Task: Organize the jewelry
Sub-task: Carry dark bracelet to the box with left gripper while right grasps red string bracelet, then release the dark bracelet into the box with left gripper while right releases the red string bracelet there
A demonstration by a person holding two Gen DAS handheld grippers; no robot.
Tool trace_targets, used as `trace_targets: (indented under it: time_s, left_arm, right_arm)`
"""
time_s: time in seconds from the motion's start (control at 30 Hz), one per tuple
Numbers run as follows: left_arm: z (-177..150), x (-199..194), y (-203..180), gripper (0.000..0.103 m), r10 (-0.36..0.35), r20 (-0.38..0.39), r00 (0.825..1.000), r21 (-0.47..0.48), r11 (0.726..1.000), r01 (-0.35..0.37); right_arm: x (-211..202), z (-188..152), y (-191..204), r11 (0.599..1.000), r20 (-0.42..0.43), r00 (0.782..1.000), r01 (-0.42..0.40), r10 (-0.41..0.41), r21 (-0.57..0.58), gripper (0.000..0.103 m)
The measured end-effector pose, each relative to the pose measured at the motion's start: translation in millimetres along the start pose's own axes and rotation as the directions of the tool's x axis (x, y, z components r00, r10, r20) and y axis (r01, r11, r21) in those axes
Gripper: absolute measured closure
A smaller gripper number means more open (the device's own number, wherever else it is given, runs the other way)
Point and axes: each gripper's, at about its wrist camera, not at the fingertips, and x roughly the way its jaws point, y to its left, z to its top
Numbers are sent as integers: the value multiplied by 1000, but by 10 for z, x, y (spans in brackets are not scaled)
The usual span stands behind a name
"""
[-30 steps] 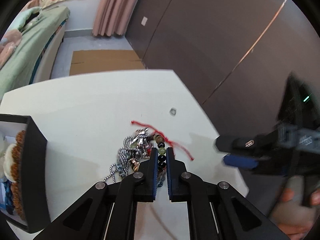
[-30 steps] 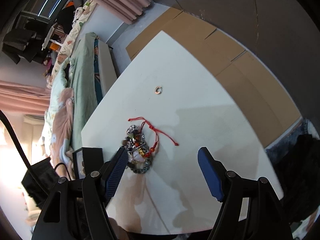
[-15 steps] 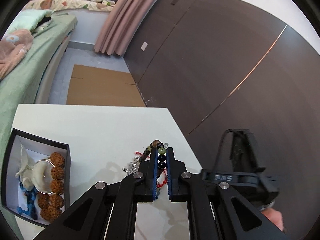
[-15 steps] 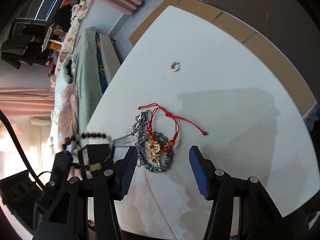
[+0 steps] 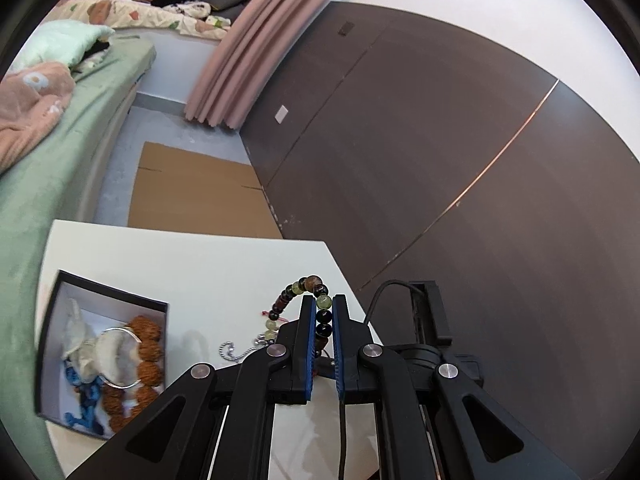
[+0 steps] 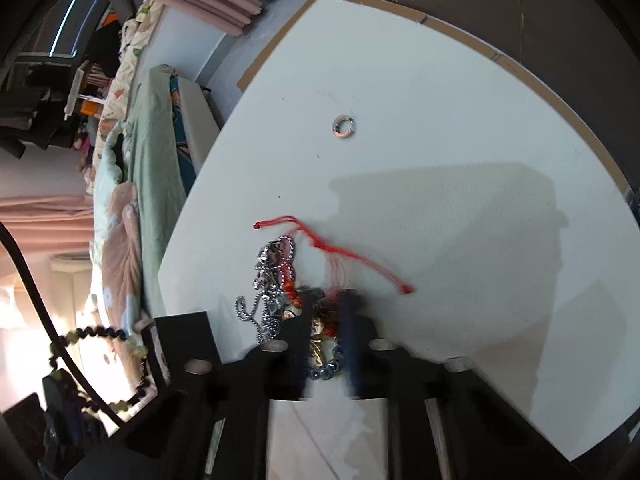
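Note:
My left gripper is shut on a beaded bracelet of dark and pale green beads and holds it in the air above the white table. The same bracelet hangs at the left in the right wrist view. An open black jewelry box with brown beads, a silver bangle and blue pieces sits at lower left. My right gripper is blurred, its fingers narrowly apart around a gold and blue-bead piece in the jewelry pile, beside a red cord.
A small silver ring lies alone farther out on the table. A silver chain end lies beside the box. A bed stands left, cardboard on the floor, a dark wall panel to the right.
My left gripper has lifted the beaded bracelet off the pile and swung toward the box. My right gripper has dropped to the pile and its fingers have closed in from wide open.

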Motion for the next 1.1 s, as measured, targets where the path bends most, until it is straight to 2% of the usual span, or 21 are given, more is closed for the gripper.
trace_targets:
  time_s: [0.13, 0.3, 0.5, 0.63, 0.7, 0.77, 0.8, 0.83, 0.9, 0.97, 1.1]
  left_arm:
    - [34, -204, 44, 95, 39, 48, 998, 5, 999, -40]
    - [78, -379, 135, 95, 89, 89, 992, -4, 996, -89]
    - [86, -457, 297, 95, 141, 90, 986, -47, 989, -137]
    - [107, -497, 484, 95, 222, 73, 972, -107, 971, -213]
    - [111, -486, 610, 93, 213, 52, 976, -156, 967, -202]
    - [119, -492, 719, 74, 230, 29, 973, -200, 955, -220]
    - [116, -514, 743, 49, 250, 30, 968, -210, 948, -239]
    - [119, -545, 764, 29, 263, 42, 964, -217, 944, -248]
    - [116, -641, 786, 22, 283, 87, 955, -231, 939, -257]
    - [120, -716, 790, 21, 297, 116, 948, -239, 935, -263]
    - [120, -773, 898, 21, 299, 119, 947, -284, 924, -256]
  right_arm:
    - [-140, -55, 153, 998, 66, 998, -3, 7, -58, 94]
    - [-337, -151, 412, 988, 148, 987, -33, 55, -149, 94]
    - [-416, -210, 582, 976, 183, 974, -95, 131, -194, 94]
    - [-429, -261, 727, 961, 184, 965, -141, 188, -238, 94]
    - [-409, -303, 820, 952, 175, 963, -156, 207, -264, 94]
    - [-378, -345, 887, 943, 158, 961, -177, 228, -283, 94]
    - [-362, -363, 923, 938, 150, 959, -188, 240, -292, 94]
    - [-344, -387, 969, 930, 141, 956, -204, 256, -304, 94]
    - [-316, -439, 1065, 916, 127, 950, -230, 284, -329, 94]
    - [-294, -479, 1141, 903, 117, 945, -250, 307, -349, 94]
    - [-222, -601, 1302, 870, 80, 927, -311, 366, -384, 94]
